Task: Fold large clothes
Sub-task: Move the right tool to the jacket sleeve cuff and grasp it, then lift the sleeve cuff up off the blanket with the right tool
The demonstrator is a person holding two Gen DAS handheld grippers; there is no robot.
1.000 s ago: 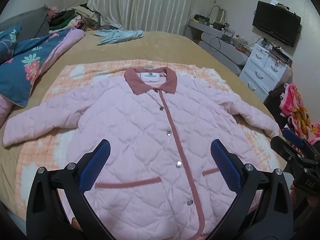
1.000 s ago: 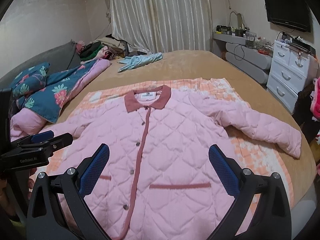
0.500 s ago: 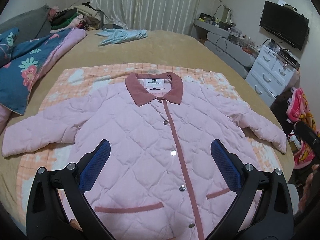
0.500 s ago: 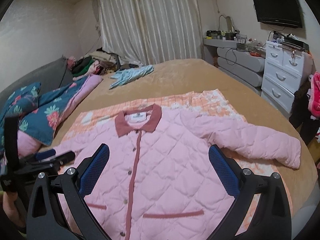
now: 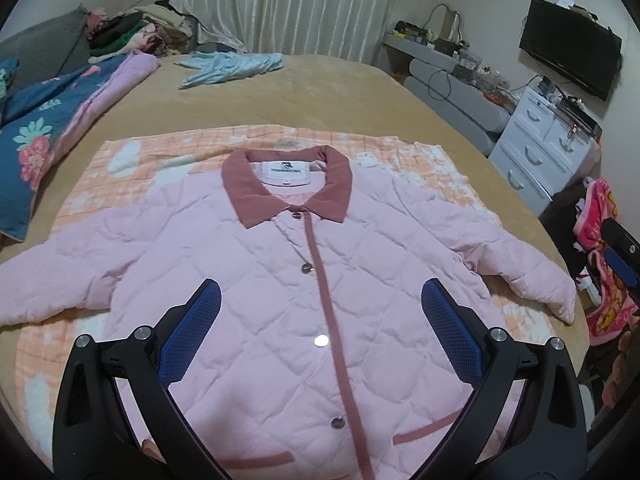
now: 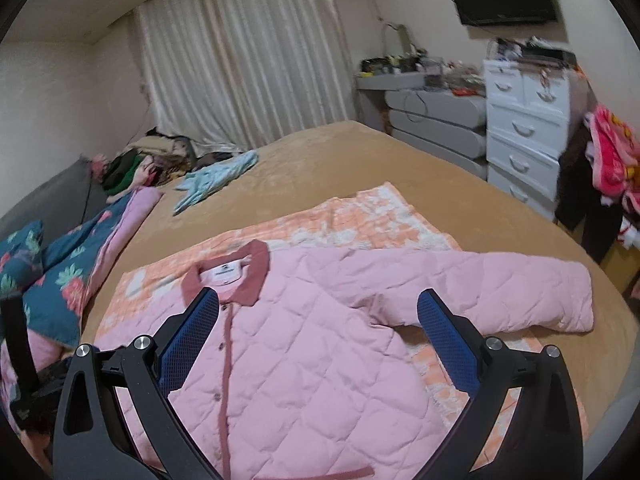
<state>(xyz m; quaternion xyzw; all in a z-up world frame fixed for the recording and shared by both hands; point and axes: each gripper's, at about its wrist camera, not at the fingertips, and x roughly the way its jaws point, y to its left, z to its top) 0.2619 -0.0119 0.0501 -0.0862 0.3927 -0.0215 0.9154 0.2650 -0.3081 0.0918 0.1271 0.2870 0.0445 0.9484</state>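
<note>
A pink quilted jacket with a dark pink collar is laid flat, front side up and buttoned shut, on an orange and white checked blanket that is spread over the near part of a big tan bed. The collar is pointed at the far edge of the bed and the bottom hem at the near edge, so the long line of the jacket runs from near to far. Both sleeves are stretched out toward the side edges. The left gripper is held wide open just above the jacket's middle, with nothing held. The right gripper is also spread wide and empty, above the jacket's right half, and the right sleeve lies closer to it. A sleeve will likely be grabbed first.
</note>
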